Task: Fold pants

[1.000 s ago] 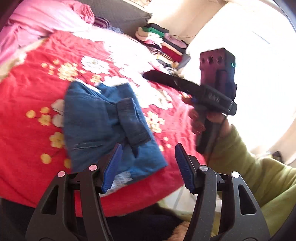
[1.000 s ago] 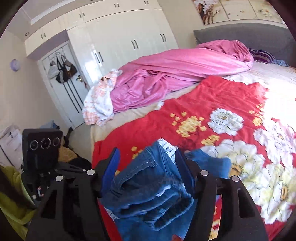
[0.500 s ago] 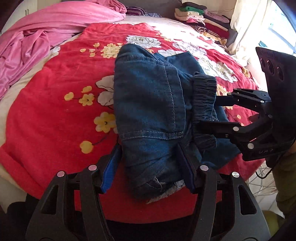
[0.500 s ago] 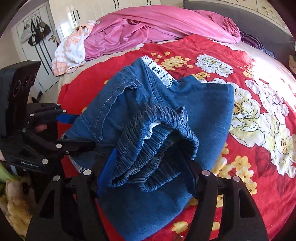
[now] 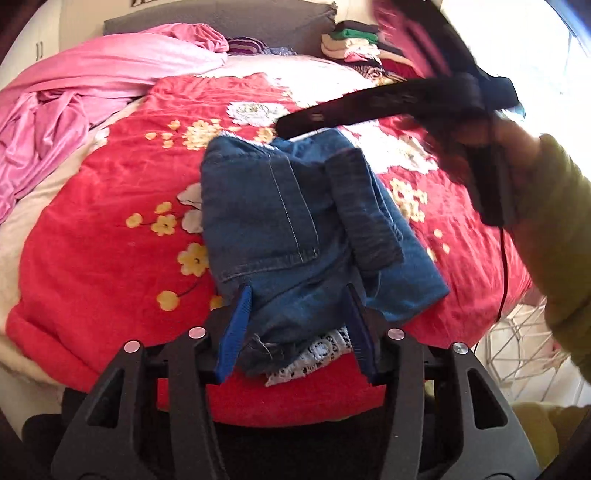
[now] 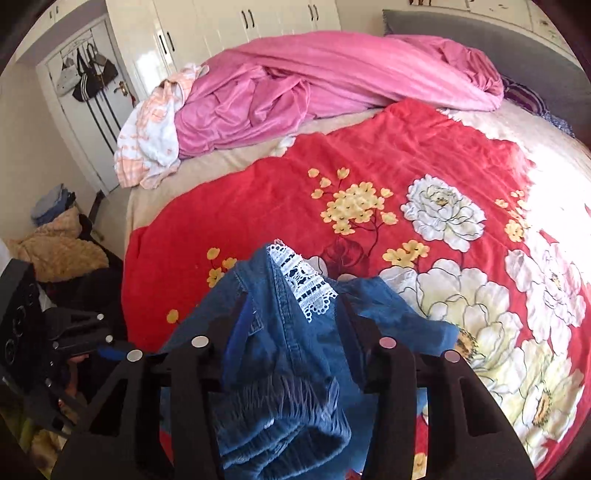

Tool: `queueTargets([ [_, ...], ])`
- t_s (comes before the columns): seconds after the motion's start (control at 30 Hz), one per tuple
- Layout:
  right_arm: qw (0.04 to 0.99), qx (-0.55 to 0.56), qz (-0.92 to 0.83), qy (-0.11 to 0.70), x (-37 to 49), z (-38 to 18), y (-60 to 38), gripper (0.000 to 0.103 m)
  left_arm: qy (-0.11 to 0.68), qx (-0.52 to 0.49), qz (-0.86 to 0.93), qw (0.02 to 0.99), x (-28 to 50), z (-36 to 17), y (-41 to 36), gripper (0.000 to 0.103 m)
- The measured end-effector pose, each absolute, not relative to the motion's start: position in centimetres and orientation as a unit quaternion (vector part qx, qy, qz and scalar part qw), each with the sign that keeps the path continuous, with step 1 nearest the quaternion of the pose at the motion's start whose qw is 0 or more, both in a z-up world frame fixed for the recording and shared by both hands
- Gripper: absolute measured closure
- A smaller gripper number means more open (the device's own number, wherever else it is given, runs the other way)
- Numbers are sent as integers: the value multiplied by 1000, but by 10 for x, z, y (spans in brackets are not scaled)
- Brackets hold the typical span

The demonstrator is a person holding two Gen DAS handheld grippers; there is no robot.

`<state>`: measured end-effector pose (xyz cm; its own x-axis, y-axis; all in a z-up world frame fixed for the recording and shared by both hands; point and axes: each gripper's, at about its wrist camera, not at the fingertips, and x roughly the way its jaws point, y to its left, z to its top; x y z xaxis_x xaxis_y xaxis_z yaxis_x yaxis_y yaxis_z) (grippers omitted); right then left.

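Observation:
Blue denim pants [image 5: 295,229] with white lace trim lie folded in a compact bundle on the red flowered blanket [image 5: 110,240]. My left gripper [image 5: 297,328] is open, its blue pads on either side of the bundle's near end. In the left wrist view the right gripper [image 5: 406,103] is blurred, raised above the far side of the pants. In the right wrist view my right gripper [image 6: 291,339] is open with the pants [image 6: 288,369] and their lace edge [image 6: 303,284] lying between its fingers. The left gripper [image 6: 77,332] shows at the left there.
A crumpled pink quilt [image 6: 314,88] lies along the far side of the bed. A stack of folded clothes [image 5: 354,44] sits at the headboard. A white wire basket [image 5: 524,350] stands beside the bed on the right. White wardrobes [image 6: 240,26] line the wall.
The right gripper has let go of the waistband and lifted away above the pants. The bundle has settled flatter on the blanket. My left gripper stays open around the near end.

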<state>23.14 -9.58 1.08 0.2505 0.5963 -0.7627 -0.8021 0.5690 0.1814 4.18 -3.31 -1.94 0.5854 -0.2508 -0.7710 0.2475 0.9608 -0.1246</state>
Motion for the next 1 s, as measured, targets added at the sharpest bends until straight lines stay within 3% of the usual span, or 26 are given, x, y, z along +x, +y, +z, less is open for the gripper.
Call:
queueTargets([
  [0.1,762,-155,450,439,238,-6,-77,63,441,18,-143,886,39,-26,-40,61],
  [0.13,754,-161,456,444,236,-11,-72,73,442,22,-144,885,38,-28,-42,61],
  [0.17,746,-168,462,449,232,-16,-68,90,444,23,-145,884,38,-30,-42,61],
  [0.2,736,-179,469,454,227,-20,-63,98,446,22,-145,883,39,-32,-41,61],
  [0.27,742,-220,460,434,211,-20,-54,101,448,14,-148,881,39,-34,-38,61],
  [0.43,783,-236,417,395,223,2,-47,102,448,-5,-157,880,41,-34,-32,61],
  [0.7,779,-271,385,414,241,-39,-26,99,451,-18,-158,878,42,-37,-27,61],
  [0.8,791,-240,384,411,241,-28,-39,91,453,-23,-162,877,42,-38,-27,61],
  [0.93,820,-181,387,381,225,5,-67,73,453,-29,-165,876,43,-38,-25,61],
  [1.0,828,-154,392,371,211,18,-83,71,452,-31,-166,876,43,-37,-24,61],
])
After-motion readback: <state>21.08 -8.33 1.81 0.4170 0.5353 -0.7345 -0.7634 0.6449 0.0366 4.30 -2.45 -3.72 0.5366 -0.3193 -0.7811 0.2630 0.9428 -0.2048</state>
